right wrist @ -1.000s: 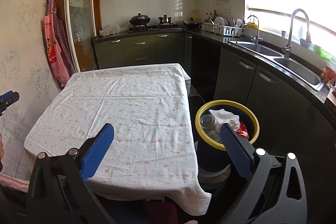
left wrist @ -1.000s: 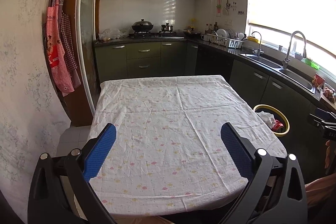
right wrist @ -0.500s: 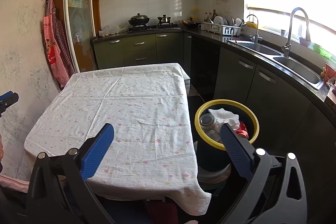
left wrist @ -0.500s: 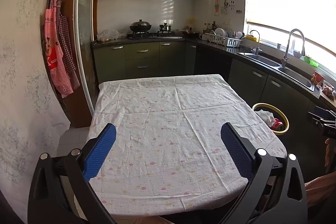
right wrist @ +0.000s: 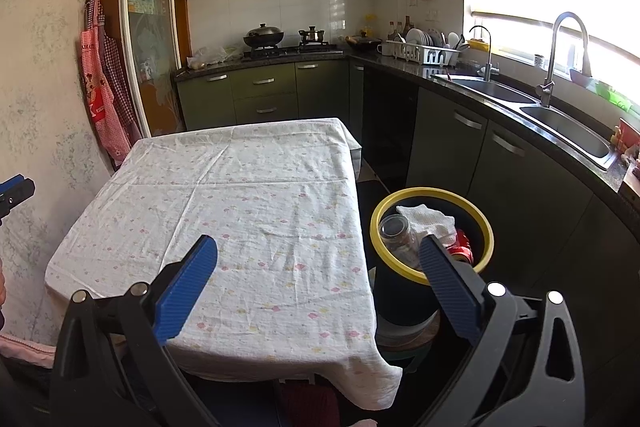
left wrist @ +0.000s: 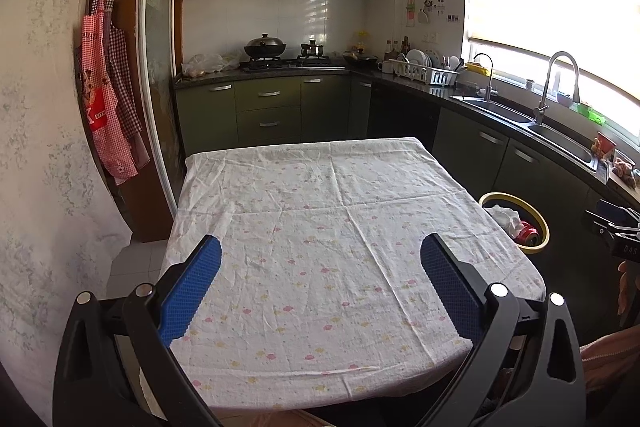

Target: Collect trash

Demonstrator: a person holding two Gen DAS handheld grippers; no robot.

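- Two grippers hover at the table's near edge; the left gripper is spread wide, holding nothing, since no litter shows on the cloth.
- Right gripper, equally wide and empty, overlooks the table's right corner.
- Just right of the table stands the yellow-rimmed bin, placed within reach; a jar, tissue and can lie inside, so collecting looks done.

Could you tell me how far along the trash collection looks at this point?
It looks essentially finished. The yellow-rimmed bin beside the table already holds a clear jar, a crumpled white tissue and a red can. The tablecloth shows no trash on it. Nothing is in hand: the left gripper and right gripper both have their fingers spread open and empty. No remaining trash is visible.
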